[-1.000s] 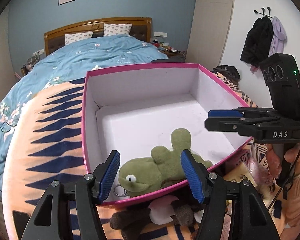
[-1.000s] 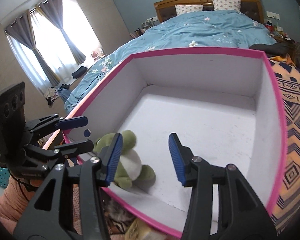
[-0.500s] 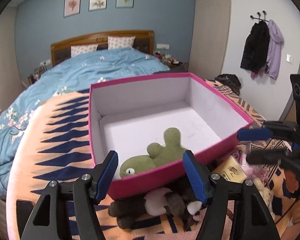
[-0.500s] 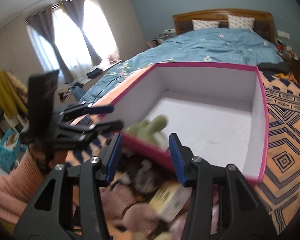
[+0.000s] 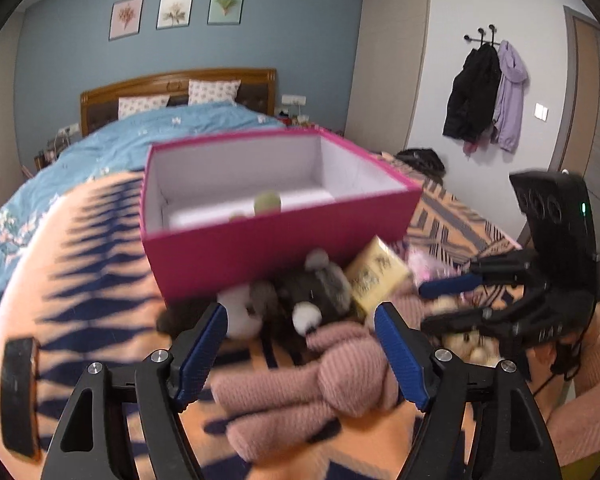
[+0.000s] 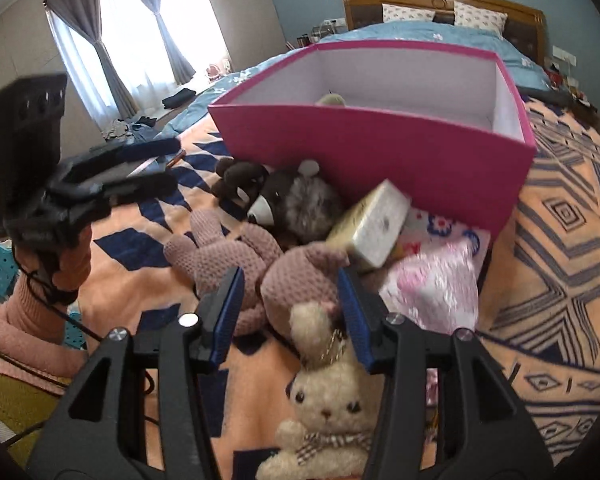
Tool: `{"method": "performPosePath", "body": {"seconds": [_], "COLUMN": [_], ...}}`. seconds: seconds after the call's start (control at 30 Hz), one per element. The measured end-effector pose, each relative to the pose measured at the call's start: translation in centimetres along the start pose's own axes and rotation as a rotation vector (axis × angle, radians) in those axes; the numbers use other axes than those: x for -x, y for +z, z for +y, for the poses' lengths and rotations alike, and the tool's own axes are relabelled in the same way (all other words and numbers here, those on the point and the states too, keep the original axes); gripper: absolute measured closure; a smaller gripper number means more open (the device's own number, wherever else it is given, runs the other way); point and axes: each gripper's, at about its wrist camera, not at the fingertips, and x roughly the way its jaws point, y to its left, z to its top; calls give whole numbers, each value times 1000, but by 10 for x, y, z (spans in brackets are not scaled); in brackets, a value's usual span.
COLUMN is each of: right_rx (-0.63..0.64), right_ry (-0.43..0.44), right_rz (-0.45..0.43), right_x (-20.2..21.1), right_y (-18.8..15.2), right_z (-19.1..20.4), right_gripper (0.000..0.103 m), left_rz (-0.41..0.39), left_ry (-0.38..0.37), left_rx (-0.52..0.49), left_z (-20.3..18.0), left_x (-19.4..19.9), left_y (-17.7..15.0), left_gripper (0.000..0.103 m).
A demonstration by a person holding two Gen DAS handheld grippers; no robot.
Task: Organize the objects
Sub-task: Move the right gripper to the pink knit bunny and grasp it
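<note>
Pink card walls of the box (image 6: 380, 148) stand on the blanket (image 6: 560, 240), the heap of toys touching its near side and a green plush (image 5: 267, 202) inside. The pink knitted rabbit (image 6: 292, 276) lies between the right gripper (image 6: 292, 304) blades, jaws released and empty; I would lower squarely over its body before closing, clear of the cream bunny (image 6: 328, 400) just below. The left gripper (image 5: 300, 348) hangs spread and empty.

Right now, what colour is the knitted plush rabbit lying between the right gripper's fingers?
Dusty pink: the knitted plush rabbit shows best in the right wrist view.
</note>
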Motion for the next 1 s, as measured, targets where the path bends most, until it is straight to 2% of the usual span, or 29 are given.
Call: {"method": "performPosePath", "body": {"seconds": [0.17,0.5,0.7,0.77,0.83,0.93,1.0], "right_rx": [-15,-41,-43,-43,-35,-11,14], "right_ry": [-10,-39,-50,-47,-52,-65,-76], "right_rz": [27,82,81,66,55,38,20], "right_x": [-4,-24,-33,-30,-27,-22,-18], "right_y": [-4,-2,-4,-3,-2,0,2], "right_z": [-2,-3,0,0,3,10,17], "right_gripper": [52,48,49,50,51,52,52], "left_rz": [38,154,166,167,180,191,186], "left_ry": [-48,-56,-58,-71,-68,-84,-92], "left_rx": [34,70,71,77,74,83,87], "left_z": [-7,-10,-12,-13,-15,-16,-16], "left_x": [-4,-32,-36,-37,-40,-41,-40], "left_y": [-18,-43,-45,-45,-47,-48,-48], "left_gripper": [25,25,26,32,47,55,56]}}
